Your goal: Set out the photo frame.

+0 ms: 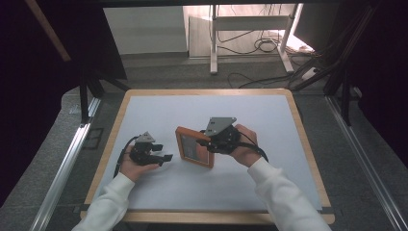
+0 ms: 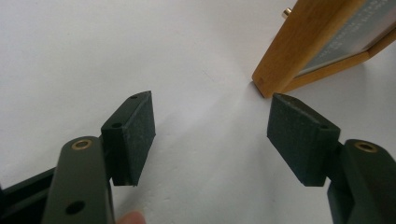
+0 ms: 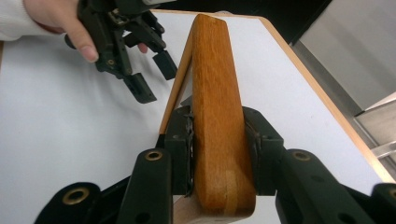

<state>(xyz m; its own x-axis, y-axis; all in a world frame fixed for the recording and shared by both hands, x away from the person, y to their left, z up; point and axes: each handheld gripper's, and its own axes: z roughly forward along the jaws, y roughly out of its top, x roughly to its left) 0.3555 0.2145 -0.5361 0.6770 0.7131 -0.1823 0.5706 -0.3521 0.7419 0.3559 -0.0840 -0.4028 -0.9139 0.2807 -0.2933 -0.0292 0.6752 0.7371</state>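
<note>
High view: looked down on a white-topped table point(image 1: 269, 120) with a wooden rim, grey floor around it, cables and a white stand point(image 1: 250, 29) at the far side. Showed two white-sleeved forearms coming in from the bottom edge. Caught the wooden frame point(image 1: 193, 147) near the middle of the table, tilted up on edge, its orange-brown border around a grey printed panel facing left. Found the right gripper point(image 1: 208, 143) clamped onto the frame's right-hand border, grey three-cornered plate on top, the right hand point(image 1: 246, 147) wrapped behind it. Placed the left gripper point(image 1: 166, 157) just left of the frame, apart from it, cradled in the left hand point(image 1: 132, 166), jaws spread and pointing toward the frame.

Left gripper view: looked along two black pads point(image 2: 133, 135) standing wide apart over bare white surface, nothing between them. Showed a lower corner of the wooden frame point(image 2: 299, 51) resting on the table just beyond the right-hand pad, a small brass fitting at its upper edge, and a fingertip at the bottom edge.

Right gripper view: showed the right gripper point(image 3: 217, 149) clenched on the narrow wooden edge of the frame point(image 3: 215, 93), both pads pressed flat against its sides. Caught the left gripper point(image 3: 149, 77) farther off at upper left, jaws parted, near the frame but not touching it, held by the left hand point(image 3: 60, 18).
</note>
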